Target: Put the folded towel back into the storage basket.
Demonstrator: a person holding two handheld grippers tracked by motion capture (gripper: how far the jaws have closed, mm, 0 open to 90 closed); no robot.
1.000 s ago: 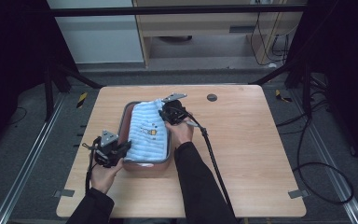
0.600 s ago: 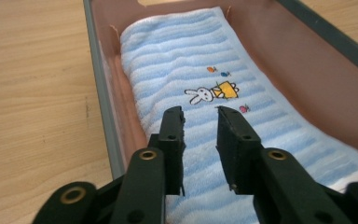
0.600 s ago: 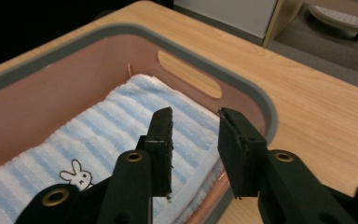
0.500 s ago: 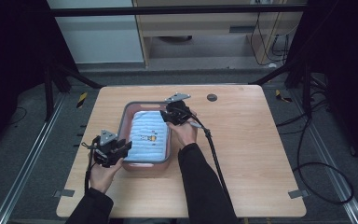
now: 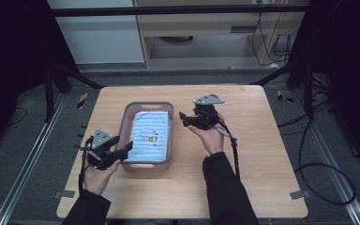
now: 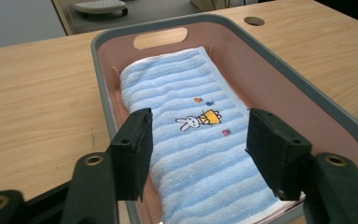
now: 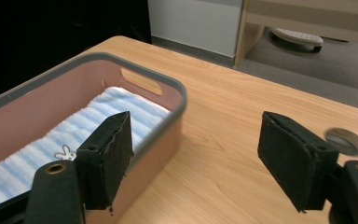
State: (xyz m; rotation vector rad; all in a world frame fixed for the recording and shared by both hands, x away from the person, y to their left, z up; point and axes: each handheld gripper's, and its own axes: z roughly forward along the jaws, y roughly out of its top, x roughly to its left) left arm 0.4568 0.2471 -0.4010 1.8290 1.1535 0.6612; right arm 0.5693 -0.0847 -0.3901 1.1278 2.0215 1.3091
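Since the earlier frames, the right tongs (image 5: pixel 183 117) have drawn away from the basin to its right side and now hang over bare desk (image 5: pixel 262 159), while the towel, then bunched up above the rim, lies flat inside. Both pairs of tongs have just been opening, with nothing between the jaws of either.

The folded blue striped towel (image 5: pixel 151 136) rests flat on the floor of the pink basin (image 5: pixel 125 123), which has a grey rim and a handle slot in its far end wall. The towel runs lengthwise along the basin, and a small embroidered rabbit (image 6: pixel 186 122) sits near its middle.

The left tongs (image 5: pixel 127 147) stand at the near left corner of the basin, jaws wide apart and pointing along the towel; in the left gripper view (image 6: pixel 196 144) the towel lies beyond and below the pads, untouched.

In the right gripper view the right tongs (image 7: pixel 193 161) are spread wide, the left jaw in front of the basin wall and the right jaw over wood near a round cable hole (image 7: pixel 346 140) in the desk.
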